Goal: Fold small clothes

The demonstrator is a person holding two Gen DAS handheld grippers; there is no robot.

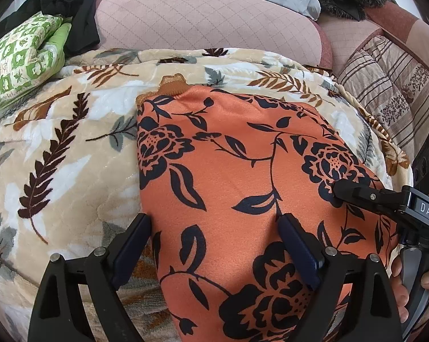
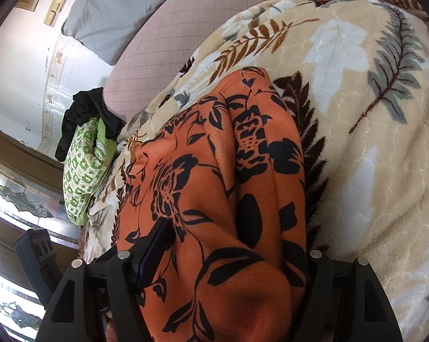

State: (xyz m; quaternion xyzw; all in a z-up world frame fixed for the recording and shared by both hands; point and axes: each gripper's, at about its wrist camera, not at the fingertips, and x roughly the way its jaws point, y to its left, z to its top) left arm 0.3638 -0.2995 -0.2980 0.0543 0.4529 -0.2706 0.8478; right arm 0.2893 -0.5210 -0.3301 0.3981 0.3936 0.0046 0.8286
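An orange garment with a black flower print (image 1: pixel 242 176) lies spread on a beige leaf-patterned blanket (image 1: pixel 72 148). My left gripper (image 1: pixel 217 225) is open just above the garment's near left edge, one finger over the blanket, the other over the cloth. My right gripper (image 1: pixel 338 191) reaches in from the right and rests on the garment's right edge. In the right wrist view the garment (image 2: pixel 214 199) bulges up between the wide-set fingers (image 2: pixel 157 242) of the right gripper (image 2: pixel 237 245); its right finger is hidden by cloth. The blanket (image 2: pixel 356 85) lies beyond.
A green patterned cushion (image 1: pixel 20 65) with a black cloth (image 1: pixel 72 8) sits at the far left. A pink quilted cushion (image 1: pixel 203 20) lies behind the blanket, a striped quilt (image 1: pixel 390 91) at the right. A grey pillow (image 2: pixel 123 5) leans against the wall.
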